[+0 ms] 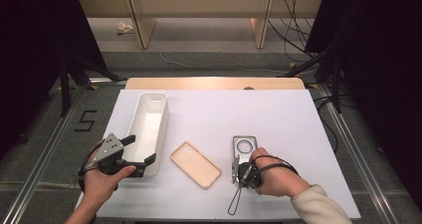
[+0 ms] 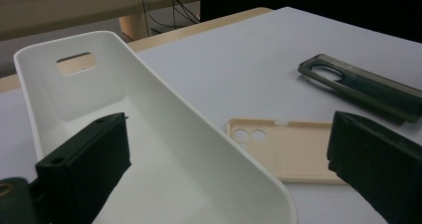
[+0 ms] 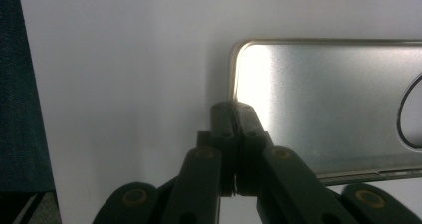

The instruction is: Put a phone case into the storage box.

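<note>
The right gripper has its fingers pinched together on the near edge of the clear phone case, lying near-right on the surface. Light, thin, probably slippery; a rim grip suits. The left gripper gapes wide over the white bin, holding nothing.

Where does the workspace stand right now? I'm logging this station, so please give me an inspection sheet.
Surface: white table top, bare apart from the items below.
Job's things: grey phone case flat at right; beige phone case flat at centre; white bin at left, empty.
Clutter: nothing seen.
Grippers: right hand-held gripper shut on the grey case's corner edge; left hand-held gripper open, straddling the bin's near end.
Cables: black loop trailing from the right gripper.
Surroundings: wooden shelving, floor cables.
</note>
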The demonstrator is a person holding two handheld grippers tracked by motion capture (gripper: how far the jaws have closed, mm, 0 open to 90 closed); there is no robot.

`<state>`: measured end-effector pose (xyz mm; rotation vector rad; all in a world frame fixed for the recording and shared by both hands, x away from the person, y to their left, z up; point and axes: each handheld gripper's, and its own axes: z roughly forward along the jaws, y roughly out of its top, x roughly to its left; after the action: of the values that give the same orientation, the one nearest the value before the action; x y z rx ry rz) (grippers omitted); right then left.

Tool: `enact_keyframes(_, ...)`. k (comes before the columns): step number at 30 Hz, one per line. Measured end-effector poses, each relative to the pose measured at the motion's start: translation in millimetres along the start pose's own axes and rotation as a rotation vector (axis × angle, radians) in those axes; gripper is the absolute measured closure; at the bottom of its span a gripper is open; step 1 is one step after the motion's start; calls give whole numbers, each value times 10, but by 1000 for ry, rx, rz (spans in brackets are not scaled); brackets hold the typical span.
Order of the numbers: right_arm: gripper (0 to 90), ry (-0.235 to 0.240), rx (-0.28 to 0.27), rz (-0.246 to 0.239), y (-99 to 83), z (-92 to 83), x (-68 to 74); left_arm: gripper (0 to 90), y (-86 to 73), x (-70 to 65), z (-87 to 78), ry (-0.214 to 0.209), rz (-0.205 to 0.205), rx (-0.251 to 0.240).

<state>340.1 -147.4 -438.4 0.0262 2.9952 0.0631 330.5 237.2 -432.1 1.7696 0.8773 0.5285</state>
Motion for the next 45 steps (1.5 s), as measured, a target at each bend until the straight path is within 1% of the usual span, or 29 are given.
enact_keyframes(1,897,-3,-1,-5,-5,-11,-7,26,0,0,0,0,0,0)
enact_keyframes(6,897,-21,-11,4,-19,-41,-9,27,2,-1,-1,1,1,-1)
enact_keyframes(7,897,-40,-27,-4,-22,-44,-17,27,2,0,-1,1,0,-1)
enact_keyframes(10,897,-51,-26,1,-23,-62,-19,28,2,0,-2,1,0,-2)
enact_keyframes(11,897,-69,-38,-4,-31,-70,-26,29,2,0,-2,1,-1,-2)
enact_keyframes(13,897,-74,-50,-1,-37,-68,-25,29,2,-1,-2,1,-1,-1)
enact_keyframes(14,897,-94,-65,-9,-49,-89,-35,29,3,-3,-2,1,0,-1)
enact_keyframes(16,897,-109,-88,0,-60,-105,-30,30,3,-4,-2,1,0,-1)
enact_keyframes(19,897,-136,-134,-5,-93,-131,-38,30,4,-1,-5,1,0,-3)
enact_keyframes(20,898,-145,-141,0,-104,-144,-37,30,4,-2,-5,1,-1,-3)
enact_keyframes(21,897,-158,-159,-4,-115,-152,-43,30,4,-2,-5,0,-1,-3)
enact_keyframes(22,897,-159,-177,3,-126,-157,-42,30,4,-3,-5,0,0,-3)
enact_keyframes(24,897,-184,-214,3,-143,-167,-49,30,5,-3,-5,0,-1,-4)
enact_keyframes(26,897,-190,-259,13,-164,-171,-54,31,5,-2,-6,0,-2,-4)
enact_keyframes(27,897,-188,-272,18,-176,-172,-57,31,4,-2,-7,0,-2,-4)
enact_keyframes(28,897,-205,-286,16,-186,-172,-61,31,4,-2,-7,0,-2,-4)
enact_keyframes(29,897,-205,-286,16,-186,-172,-61,31,4,-3,-7,0,-1,-4)
enact_keyframes(30,897,-218,-314,17,-211,-167,-64,32,4,-3,-8,0,-2,-4)
enact_keyframes(31,897,-225,-324,24,-219,-170,-60,33,5,-3,-8,-1,-2,-6)
enact_keyframes(32,897,-225,-324,24,-219,-170,-60,33,5,-3,-8,-1,-2,-6)
enact_keyframes(33,897,-226,-348,25,-235,-174,-60,33,4,-3,-8,-1,-2,-5)
enact_keyframes(34,897,-226,-348,25,-235,-174,-60,33,4,-3,-8,-1,-2,-5)
enact_keyframes(35,897,-215,-356,32,-248,-173,-59,33,4,-5,-8,0,-2,-5)
enact_keyframes(36,897,-226,-363,38,-252,-169,-58,33,5,-5,-7,-1,-2,-6)
enact_keyframes(38,897,-219,-367,46,-257,-162,-55,33,5,-5,-8,-2,-2,-6)
enact_keyframes(39,897,-212,-389,48,-268,-155,-61,33,5,-5,-10,0,-3,-6)
enact_keyframes(41,897,-210,-397,42,-273,-154,-64,33,5,-4,-10,-1,-3,-7)
enact_keyframes(44,897,-209,-407,48,-273,-154,-59,33,5,-5,-11,-1,-4,-6)
enact_keyframes(45,897,-206,-419,48,-272,-151,-57,33,6,-6,-11,0,-3,-7)
